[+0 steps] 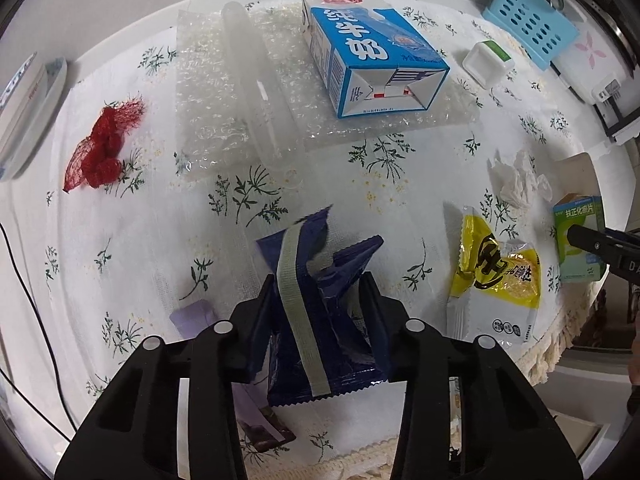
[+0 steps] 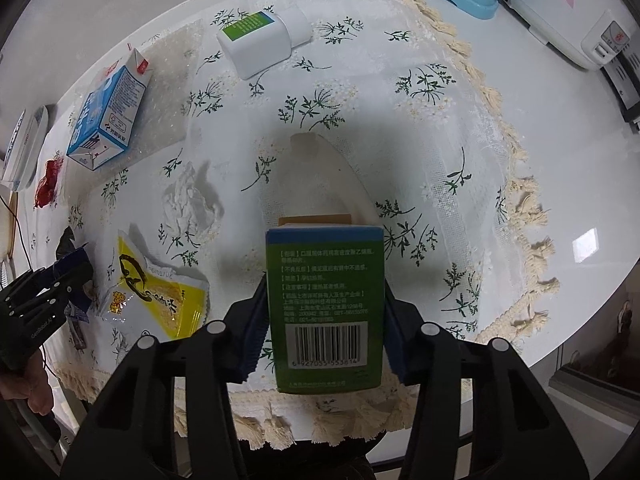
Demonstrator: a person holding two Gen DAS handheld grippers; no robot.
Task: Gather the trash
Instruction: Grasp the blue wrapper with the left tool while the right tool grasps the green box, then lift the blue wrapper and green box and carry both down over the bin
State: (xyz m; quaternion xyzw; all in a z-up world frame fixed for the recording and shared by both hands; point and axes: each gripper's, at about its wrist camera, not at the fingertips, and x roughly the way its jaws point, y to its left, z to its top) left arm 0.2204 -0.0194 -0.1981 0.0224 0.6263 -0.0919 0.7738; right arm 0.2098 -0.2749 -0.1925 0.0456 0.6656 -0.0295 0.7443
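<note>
My left gripper (image 1: 320,312) points down at the flowered tablecloth (image 1: 152,240) and is shut on a crumpled dark blue wrapper (image 1: 296,264) with a pale strip, its pads pressing both sides. The right gripper (image 2: 326,320) is shut on a green and blue medicine box (image 2: 324,272), which stands upright near the fringed cloth edge. In the left wrist view that box (image 1: 580,236) shows at the far right. In the right wrist view the left gripper (image 2: 60,276) shows at the far left.
On the cloth lie a yellow snack packet (image 1: 496,280), a crumpled tissue (image 1: 520,180), a blue milk carton (image 1: 372,60) on bubble wrap (image 1: 224,100), a red net (image 1: 100,148), a white bottle (image 1: 486,62) and a purple wrapper (image 1: 196,316). A blue basket (image 1: 528,28) stands behind.
</note>
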